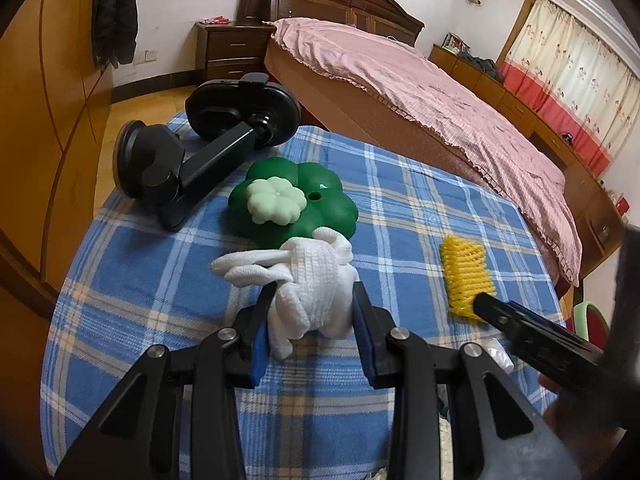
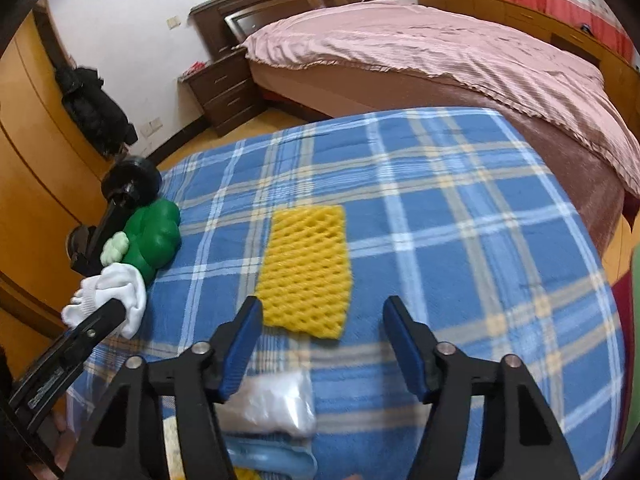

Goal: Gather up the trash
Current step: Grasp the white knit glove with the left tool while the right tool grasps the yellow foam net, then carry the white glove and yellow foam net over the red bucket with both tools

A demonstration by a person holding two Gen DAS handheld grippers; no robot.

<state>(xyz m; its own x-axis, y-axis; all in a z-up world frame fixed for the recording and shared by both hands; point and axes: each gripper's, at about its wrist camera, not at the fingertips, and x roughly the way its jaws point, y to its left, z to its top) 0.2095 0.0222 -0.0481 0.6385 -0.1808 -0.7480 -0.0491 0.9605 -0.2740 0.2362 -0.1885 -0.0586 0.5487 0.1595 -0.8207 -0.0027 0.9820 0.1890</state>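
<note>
the left tool [image 1: 314,300] clamps the white knitted cloth bundle [image 1: 308,280] near the table [image 1: 140,280] centre. the right tool [image 2: 322,316] — jaws half-wide, empty — should straddle the yellow foam mesh sleeve [image 2: 306,268] squarely before pinching.

Black phone holder [image 1: 208,136], green clover-shaped toy [image 1: 304,204], pink-covered bed [image 1: 440,92], dark wooden nightstand [image 1: 232,48]

walls white | floor [image 1: 136,108] wood | bed [image 1: 420,92] pink-covered | nightstand [image 1: 232,52] dark | curtains [image 1: 568,76] drawn
</note>
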